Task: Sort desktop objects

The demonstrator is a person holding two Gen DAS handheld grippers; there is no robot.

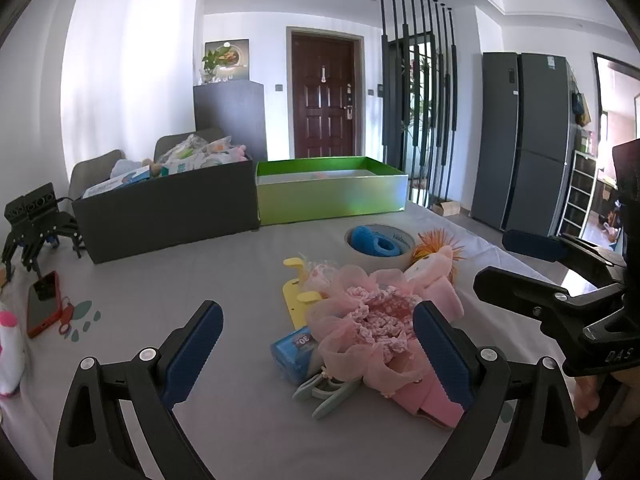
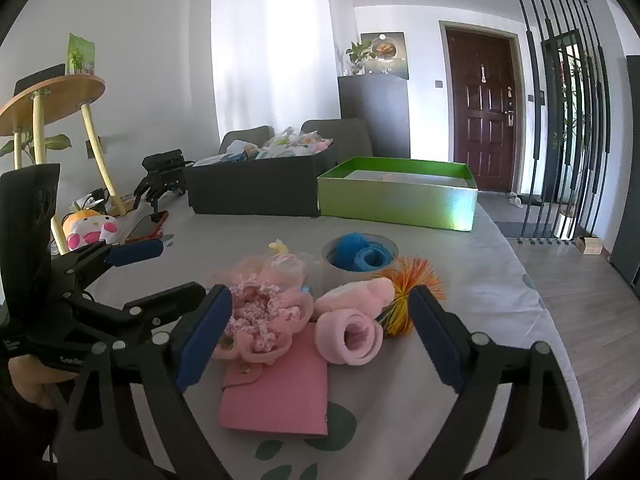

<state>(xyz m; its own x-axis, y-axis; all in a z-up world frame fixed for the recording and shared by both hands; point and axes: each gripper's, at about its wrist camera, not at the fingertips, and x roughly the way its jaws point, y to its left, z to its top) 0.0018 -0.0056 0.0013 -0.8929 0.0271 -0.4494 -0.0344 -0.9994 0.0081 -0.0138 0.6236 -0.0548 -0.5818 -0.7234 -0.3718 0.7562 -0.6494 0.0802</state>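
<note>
Both claws hang released over the near table [image 1: 224, 272]: left gripper [image 1: 318, 350] beside the pink frilly bundle [image 1: 372, 320], right gripper [image 2: 320, 332] straddling the pink wallet [image 2: 280, 396] — boxes far, bare cloth left.

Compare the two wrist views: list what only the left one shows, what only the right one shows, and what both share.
Only the left wrist view: the grey fridge, a yellow hook rack, a blue packet and pale green clips.

Only the right wrist view: the round wooden side table and a pink-and-white plush toy.

Both: the green box, black box, tape roll, pink ruffled flower, orange-haired doll, red phone, and both grippers, left and right, open.
</note>
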